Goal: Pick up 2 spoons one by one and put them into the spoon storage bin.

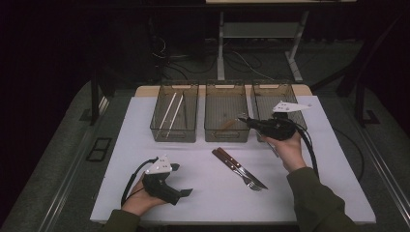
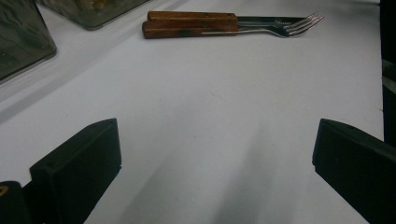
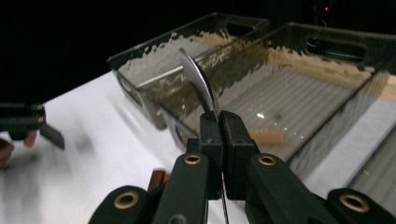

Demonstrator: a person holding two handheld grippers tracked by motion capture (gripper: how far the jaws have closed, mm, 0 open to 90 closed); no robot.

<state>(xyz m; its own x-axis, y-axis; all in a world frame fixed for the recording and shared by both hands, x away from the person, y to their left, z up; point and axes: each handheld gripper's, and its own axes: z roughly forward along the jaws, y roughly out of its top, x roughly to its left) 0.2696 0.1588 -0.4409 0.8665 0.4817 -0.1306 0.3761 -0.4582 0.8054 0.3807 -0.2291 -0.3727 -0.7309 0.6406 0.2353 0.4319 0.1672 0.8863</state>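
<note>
While the high view looks down on the white table (image 1: 208, 193), the right gripper (image 1: 243, 119) sits in the person's right hand (image 1: 285, 147) and points toward the middle bin (image 1: 226, 134), its tips over that bin's near right corner; a thin metal piece shows at the tips, too small here to identify. Left of this gripper stands the left bin (image 1: 175, 135) with two pale sticks (image 1: 171, 111) lying in it; behind its body stands the right bin (image 1: 270, 94). Nearer the person than this gripper, a wooden-handled knife (image 1: 231, 162) and fork (image 1: 241, 170) lie side by side on the table, touching. The left gripper (image 1: 184, 180) rests low over the table's near left part in the left hand (image 1: 140, 202), jaws spread wide, nothing between them, well apart from the cutlery. Left gripper view: both black jaws stand far apart over bare table; the knife (image 2: 196, 17) and fork (image 2: 205, 31) lie ahead of them, well clear, handles to the left, tines to the right; a bin wall (image 2: 23, 37) sits ahead and to the left. Right gripper view: the jaws are pressed together on the handle of a spoon (image 3: 201, 84), whose bowl rises just beyond the tips, tilted left. Ahead and below lies the middle bin (image 3: 299, 84), a short wooden piece (image 3: 267, 136) on its floor. The left bin (image 3: 154, 60) lies beyond it, and the left gripper (image 3: 28, 122) shows far off to the left.
</note>
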